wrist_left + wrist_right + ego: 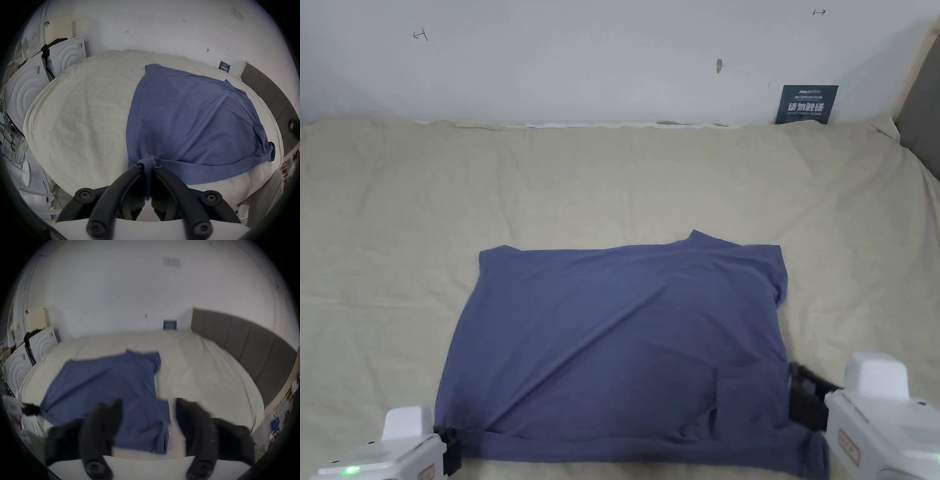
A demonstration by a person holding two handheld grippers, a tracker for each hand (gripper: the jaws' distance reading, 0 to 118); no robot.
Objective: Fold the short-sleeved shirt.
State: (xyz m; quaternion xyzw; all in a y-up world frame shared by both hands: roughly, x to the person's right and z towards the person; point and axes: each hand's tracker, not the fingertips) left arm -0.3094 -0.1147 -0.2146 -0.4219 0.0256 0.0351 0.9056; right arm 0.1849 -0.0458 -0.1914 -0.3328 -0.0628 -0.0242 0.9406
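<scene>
A blue short-sleeved shirt point(619, 344) lies spread on the beige bed cover, its near edge doubled over into a band. My left gripper point(450, 447) sits at the shirt's near left corner, and in the left gripper view it point(148, 164) is shut on a bunched bit of that corner of the shirt point(186, 121). My right gripper point(803, 400) is at the shirt's near right edge. In the right gripper view, which is blurred, it point(148, 404) stands open above the shirt's point(105, 386) near right corner, jaws wide apart and nothing between them.
The beige bed cover point(612, 181) stretches wide around the shirt. A white wall rises behind, with a dark sign point(806, 104) leaning on it. A grey padded headboard point(243, 350) runs along the right. White cabinets point(32, 91) stand off the bed's left side.
</scene>
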